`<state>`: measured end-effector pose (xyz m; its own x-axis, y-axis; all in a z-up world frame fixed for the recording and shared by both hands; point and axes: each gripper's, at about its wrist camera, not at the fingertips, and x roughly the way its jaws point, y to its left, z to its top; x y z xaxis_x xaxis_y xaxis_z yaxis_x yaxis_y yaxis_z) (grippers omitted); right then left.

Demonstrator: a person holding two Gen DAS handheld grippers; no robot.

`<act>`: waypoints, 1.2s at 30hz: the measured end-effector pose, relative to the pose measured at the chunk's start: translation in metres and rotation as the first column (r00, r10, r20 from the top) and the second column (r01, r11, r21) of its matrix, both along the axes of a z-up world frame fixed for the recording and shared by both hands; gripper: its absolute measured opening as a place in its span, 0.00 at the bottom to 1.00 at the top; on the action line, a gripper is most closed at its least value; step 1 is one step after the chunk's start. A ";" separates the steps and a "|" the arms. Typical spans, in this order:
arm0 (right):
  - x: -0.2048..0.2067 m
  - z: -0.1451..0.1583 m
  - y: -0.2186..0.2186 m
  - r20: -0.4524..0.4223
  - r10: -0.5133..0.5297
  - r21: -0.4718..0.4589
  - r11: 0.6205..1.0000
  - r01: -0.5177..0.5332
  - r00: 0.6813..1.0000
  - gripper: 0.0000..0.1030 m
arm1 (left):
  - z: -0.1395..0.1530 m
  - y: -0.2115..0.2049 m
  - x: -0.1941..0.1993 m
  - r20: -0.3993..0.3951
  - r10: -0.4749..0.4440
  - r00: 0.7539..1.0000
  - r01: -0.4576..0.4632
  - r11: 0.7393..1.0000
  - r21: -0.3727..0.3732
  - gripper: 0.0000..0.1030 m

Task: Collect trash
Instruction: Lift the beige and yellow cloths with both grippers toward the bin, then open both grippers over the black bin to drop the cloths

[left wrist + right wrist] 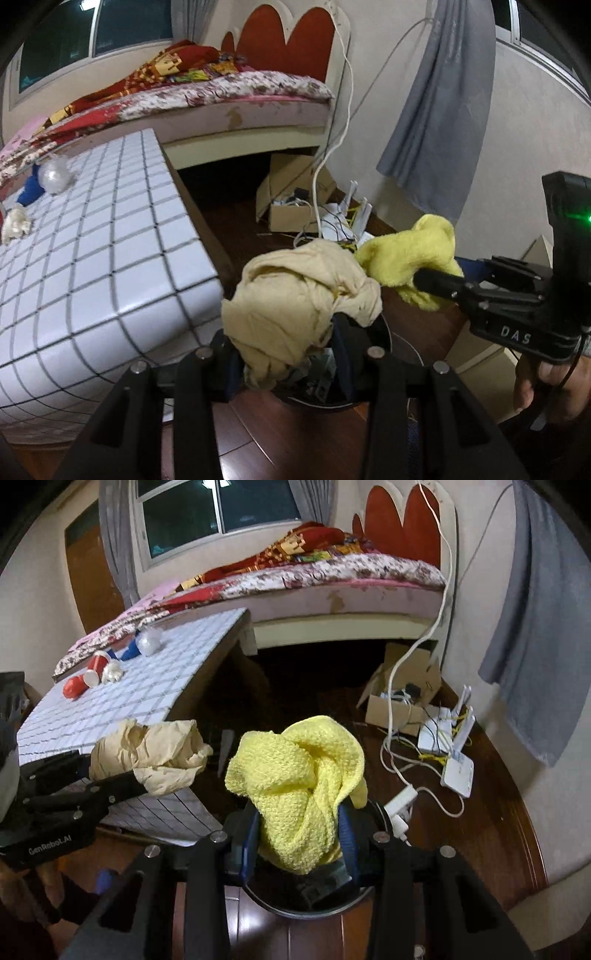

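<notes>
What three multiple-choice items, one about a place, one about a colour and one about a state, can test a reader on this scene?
1. Where do the red cups lie?
A. on the tiled table
B. on the bed
C. in the cardboard box

2. What colour is the cloth in the right hand-held gripper?
A. grey
B. yellow
C. red

3. What is the state of the left hand-held gripper?
A. wide open and empty
B. lying on the table
C. shut on a beige cloth

Answers:
1 A, the cups lie on the white tiles beside crumpled trash.
2 B, a yellow cloth fills the gap between its fingers.
3 C, the beige cloth is pinched between its fingers.
</notes>
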<state>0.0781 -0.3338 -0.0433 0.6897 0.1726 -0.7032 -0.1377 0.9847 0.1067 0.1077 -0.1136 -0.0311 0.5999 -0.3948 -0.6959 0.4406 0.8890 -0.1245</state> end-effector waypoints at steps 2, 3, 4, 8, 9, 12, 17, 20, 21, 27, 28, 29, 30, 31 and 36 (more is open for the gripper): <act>-0.001 -0.007 -0.008 -0.017 -0.014 0.001 1.000 0.014 1.000 0.39 | -0.008 -0.007 0.002 -0.019 -0.007 1.000 0.007 1.000 0.005 0.41; -0.002 -0.011 -0.012 -0.026 -0.022 0.005 1.000 0.022 0.999 0.39 | -0.011 -0.009 0.003 -0.025 -0.009 1.000 0.009 1.000 0.007 0.41; -0.002 -0.014 -0.016 -0.033 -0.027 0.008 1.000 0.028 0.999 0.39 | -0.014 -0.011 0.004 -0.033 -0.012 0.999 0.012 1.000 0.009 0.41; 0.000 -0.026 -0.024 -0.059 -0.033 0.017 0.999 0.034 0.998 0.39 | -0.030 -0.024 0.006 -0.066 -0.029 0.997 0.030 0.999 0.022 0.41; 0.002 -0.029 -0.025 -0.070 -0.030 0.020 0.999 0.031 0.997 0.39 | -0.034 -0.027 0.007 -0.075 -0.031 0.997 0.033 0.999 0.026 0.41; 0.007 -0.037 -0.024 -0.092 -0.012 0.024 1.000 0.014 0.996 0.39 | -0.043 -0.032 0.010 -0.093 -0.033 0.995 0.036 0.999 0.025 0.41; 0.020 -0.057 -0.020 -0.139 0.013 0.006 1.000 -0.012 0.990 0.39 | -0.057 -0.036 0.017 -0.130 -0.037 0.991 0.039 0.999 0.010 0.41; 0.026 -0.067 -0.021 -0.167 0.018 0.014 1.000 -0.016 0.986 0.39 | -0.065 -0.040 0.021 -0.152 -0.050 0.987 0.051 0.999 0.007 0.42; 0.029 -0.070 -0.021 -0.177 0.022 0.015 1.000 -0.019 0.984 0.39 | -0.068 -0.041 0.022 -0.158 -0.054 0.986 0.056 0.998 0.004 0.43; 0.044 -0.091 -0.032 -0.267 -0.077 -0.064 0.996 0.062 0.961 0.85 | -0.081 -0.039 0.030 -0.171 0.001 0.985 0.002 1.000 0.017 0.88; 0.044 -0.091 -0.036 -0.271 -0.093 -0.069 0.995 0.077 0.958 0.85 | -0.082 -0.037 0.031 -0.178 0.012 0.984 -0.009 1.000 0.018 0.89; 0.044 -0.090 -0.040 -0.269 -0.108 -0.069 0.993 0.093 0.957 0.85 | -0.084 -0.034 0.031 -0.184 0.032 0.982 -0.027 0.999 0.030 0.95; 0.043 -0.089 -0.043 -0.269 -0.117 -0.070 0.992 0.102 0.956 0.86 | -0.085 -0.032 0.031 -0.183 0.053 0.982 -0.045 0.998 0.049 0.99; 0.043 -0.089 -0.045 -0.270 -0.128 -0.077 0.991 0.111 0.954 0.88 | -0.086 -0.031 0.031 -0.177 0.064 0.982 -0.054 0.997 0.059 0.99; 0.039 -0.086 -0.043 -0.249 -0.135 -0.117 0.987 0.109 0.959 0.97 | -0.084 -0.026 0.027 -0.158 0.082 0.984 -0.070 0.994 0.079 0.99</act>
